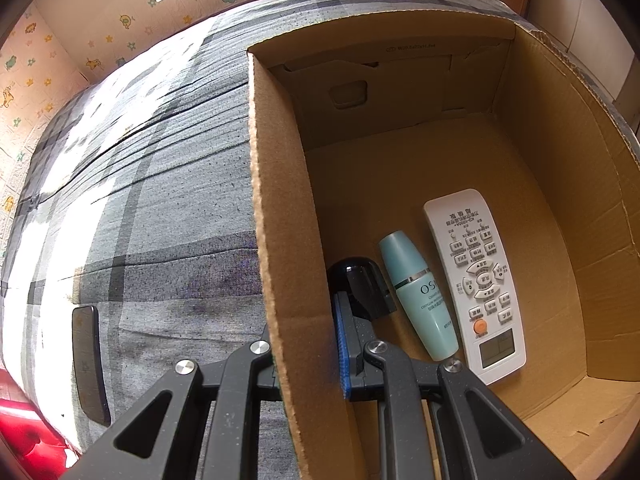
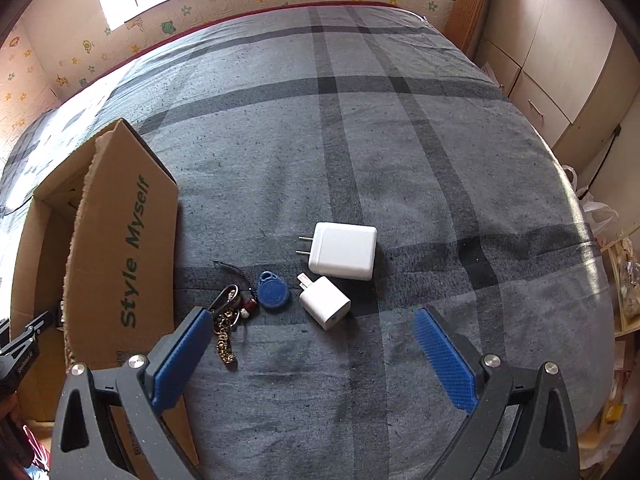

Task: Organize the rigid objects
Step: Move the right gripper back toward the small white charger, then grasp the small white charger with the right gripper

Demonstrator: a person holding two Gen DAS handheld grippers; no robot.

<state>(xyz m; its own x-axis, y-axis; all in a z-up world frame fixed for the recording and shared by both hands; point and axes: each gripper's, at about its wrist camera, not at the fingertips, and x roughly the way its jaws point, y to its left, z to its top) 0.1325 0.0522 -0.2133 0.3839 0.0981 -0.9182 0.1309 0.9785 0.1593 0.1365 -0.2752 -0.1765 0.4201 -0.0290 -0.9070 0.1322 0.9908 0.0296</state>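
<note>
The left gripper (image 1: 308, 344) is clamped narrow on the near side wall of the cardboard box (image 1: 276, 216), one finger inside and one outside, so it seems to be steadying the box rather than carrying anything. Inside the box, just beside that wall, lie a black-capped item (image 1: 360, 280), then a pale green bottle (image 1: 420, 296), then a white remote (image 1: 476, 280) furthest from the wall. I'd count those three as put away.

The right gripper (image 2: 316, 356) hangs over the bedspread (image 2: 400, 160) with its blue pads wide apart and nothing between them. Outside the box, nearest its printed flap, sits a bunch of keys (image 2: 228, 320) with a blue fob (image 2: 272, 290); beyond it a small white charger (image 2: 325, 302), and past that a larger white charger (image 2: 344, 250). These are left to do. A dark phone-like slab (image 1: 90, 364) also lies on the cloth on the box's other side. Roughly halfway, I'd say.
</note>
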